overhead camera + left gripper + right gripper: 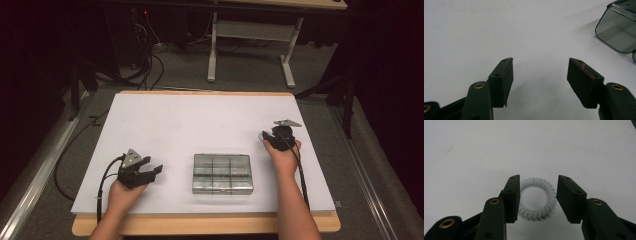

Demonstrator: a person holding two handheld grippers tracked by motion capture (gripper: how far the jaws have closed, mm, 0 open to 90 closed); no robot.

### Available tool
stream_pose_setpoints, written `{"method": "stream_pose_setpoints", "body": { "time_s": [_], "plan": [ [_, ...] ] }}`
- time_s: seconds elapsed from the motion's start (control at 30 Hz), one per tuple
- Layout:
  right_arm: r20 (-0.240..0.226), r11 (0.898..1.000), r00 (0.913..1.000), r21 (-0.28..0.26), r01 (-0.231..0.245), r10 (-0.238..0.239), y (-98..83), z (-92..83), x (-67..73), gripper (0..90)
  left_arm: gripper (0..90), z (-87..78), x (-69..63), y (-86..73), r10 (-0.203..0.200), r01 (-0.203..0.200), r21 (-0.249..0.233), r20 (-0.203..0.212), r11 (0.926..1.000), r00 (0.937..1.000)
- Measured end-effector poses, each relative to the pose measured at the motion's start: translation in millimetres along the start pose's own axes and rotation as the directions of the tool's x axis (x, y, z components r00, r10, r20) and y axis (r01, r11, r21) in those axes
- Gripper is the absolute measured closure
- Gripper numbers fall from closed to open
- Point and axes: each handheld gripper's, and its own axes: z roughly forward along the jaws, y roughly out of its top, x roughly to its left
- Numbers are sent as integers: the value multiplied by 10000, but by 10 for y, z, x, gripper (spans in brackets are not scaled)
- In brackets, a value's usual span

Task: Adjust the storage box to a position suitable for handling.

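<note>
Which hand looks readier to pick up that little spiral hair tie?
The right. Its gripper already has the spiral hair tie between its open fingers. The left gripper sits on the far side of the compartment box, its fingers holding nothing.

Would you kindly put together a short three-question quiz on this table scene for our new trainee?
1. True or false: the right gripper has a spiral hair tie between its jaws.
2. Where does the clear compartment box lie? A: between the two hands; B: on the floor.
3. What do the left gripper's jaws have between them?

Key:
1. True; the tie lies flat on the white table, a gap showing on one side.
2. A.
3. Nothing, they stand open over bare table.
</note>
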Motion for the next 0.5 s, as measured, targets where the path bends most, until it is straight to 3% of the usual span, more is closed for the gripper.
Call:
{"method": "stream_pose_setpoints", "body": {
  "time_s": [0.13,0.23,0.5],
  "plan": [
    [114,9992,9999,401,42,-47,18,89,-25,564,382,-1,1,-1,-23,23,-43,18,10000,10000],
    [352,9995,9994,305,-38,27,28,97,-53,627,383,-3,-2,1,76,-75,45,-94,10000,9999],
    [175,9970,9998,767,-115,102,-13,122,-97,693,383,0,-7,0,83,-83,27,-38,10000,10000]
  ]
}}
